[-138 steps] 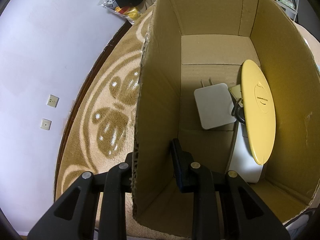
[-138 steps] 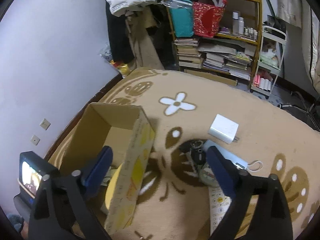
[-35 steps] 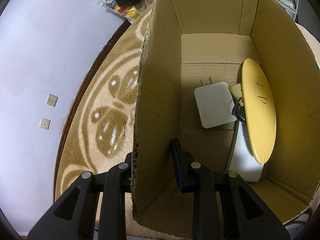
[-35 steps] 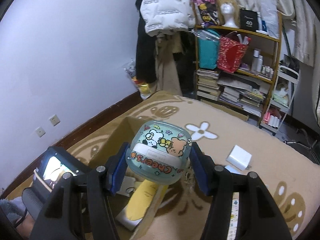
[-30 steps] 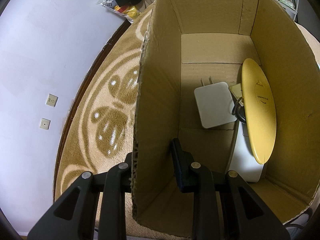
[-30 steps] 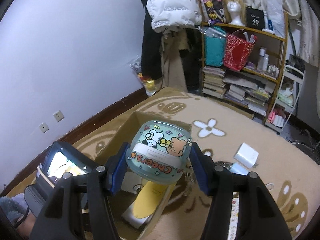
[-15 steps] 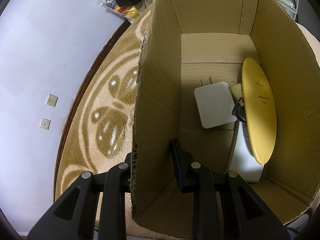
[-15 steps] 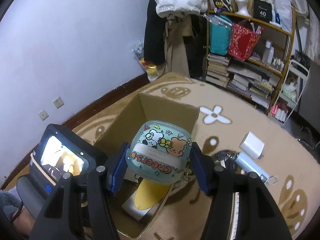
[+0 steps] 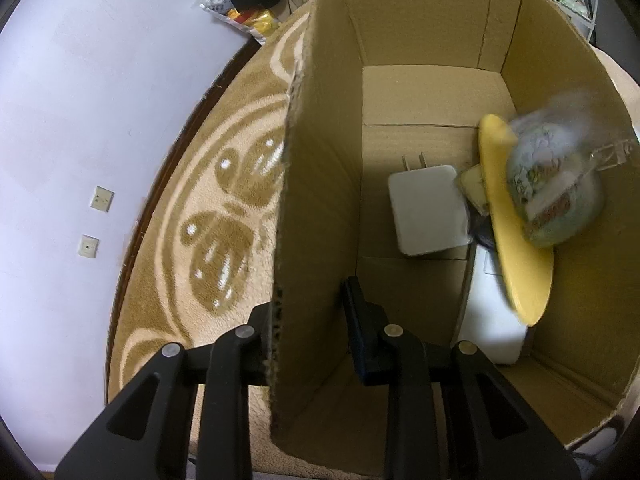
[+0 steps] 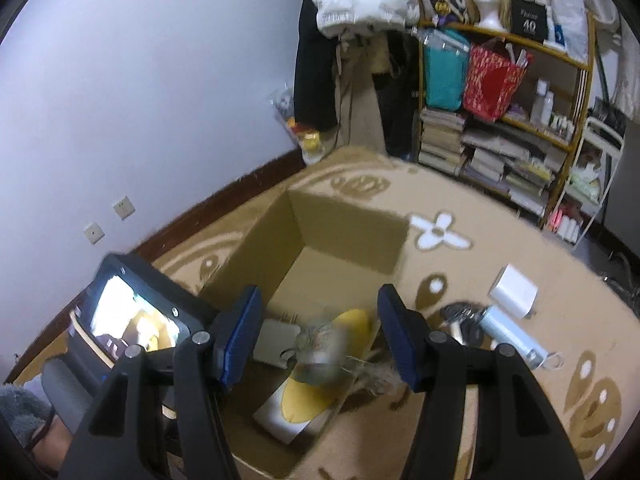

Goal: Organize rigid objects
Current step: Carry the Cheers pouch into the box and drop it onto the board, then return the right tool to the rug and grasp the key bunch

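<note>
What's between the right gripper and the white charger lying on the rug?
Nothing visible. The right gripper is open above the box, and the charger lies in the open on the rug, off to the right past the box wall. Keys and a pale blue tube lie nearer, beside the straight path.

Box [image 9: 320, 208]: plain brown cardboard. Inside: yellow disc [image 9: 516, 264], white charger [image 9: 426, 210], pale green case [image 9: 552, 196] with cartoon print and orange lettering, blurred. Rug [image 10: 500, 256]: tan with cream flower and swirl pattern. Wall [image 10: 140, 80]: pale lilac. Tool pads [image 10: 242, 336]: blue.
</note>
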{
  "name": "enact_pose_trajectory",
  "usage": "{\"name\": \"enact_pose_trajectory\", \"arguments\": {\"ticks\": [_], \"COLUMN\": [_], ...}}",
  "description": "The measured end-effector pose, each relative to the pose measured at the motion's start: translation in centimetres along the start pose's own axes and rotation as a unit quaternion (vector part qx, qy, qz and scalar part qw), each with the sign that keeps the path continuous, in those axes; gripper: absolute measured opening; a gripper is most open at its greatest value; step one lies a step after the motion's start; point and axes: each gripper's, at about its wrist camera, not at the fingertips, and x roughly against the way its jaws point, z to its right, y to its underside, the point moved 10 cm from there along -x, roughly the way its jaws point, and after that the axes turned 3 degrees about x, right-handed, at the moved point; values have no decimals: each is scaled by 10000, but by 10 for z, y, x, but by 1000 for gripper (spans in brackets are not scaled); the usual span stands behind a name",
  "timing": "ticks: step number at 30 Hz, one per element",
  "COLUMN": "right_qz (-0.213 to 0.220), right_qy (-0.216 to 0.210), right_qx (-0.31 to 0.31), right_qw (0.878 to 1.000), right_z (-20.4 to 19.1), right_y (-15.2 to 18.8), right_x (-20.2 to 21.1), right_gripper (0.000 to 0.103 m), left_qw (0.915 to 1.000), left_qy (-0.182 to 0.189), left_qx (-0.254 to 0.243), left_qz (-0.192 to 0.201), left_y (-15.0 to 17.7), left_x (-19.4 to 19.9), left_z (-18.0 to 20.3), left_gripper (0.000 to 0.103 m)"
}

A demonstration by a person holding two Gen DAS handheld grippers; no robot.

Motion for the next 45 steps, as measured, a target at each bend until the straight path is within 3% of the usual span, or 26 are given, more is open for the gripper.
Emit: {"name": "enact_pose_trajectory", "arguments": {"ticks": [3, 11, 18, 31, 45], "right_qz": [103, 126, -30, -575, -1055], "right_qy": [271, 865, 1208, 710, 538], "right_qx": [8, -428, -729, -1443, -1919], "right_qw": [9996, 9953, 9900, 9853, 9742], "right_z": [13, 69, 113, 149, 163], "right_y": [-5, -6, 6, 52, 98], "right_x": [6, 10, -1, -50, -92], "right_gripper": [77, 92, 93, 92, 77], "left_qw": [10000, 10000, 10000, 10000, 10000], "left_qy": [-2, 12, 3, 20, 12], "left_qx": [-3, 3, -11, -6, -12], "left_qz": [10, 11, 11, 2, -3], "left_y": [0, 0, 0, 0, 0], "left_x": [1, 0, 1, 1, 1], "left_z": [0, 0, 0, 0, -1], "left_gripper": [27, 27, 27, 27, 27]}}
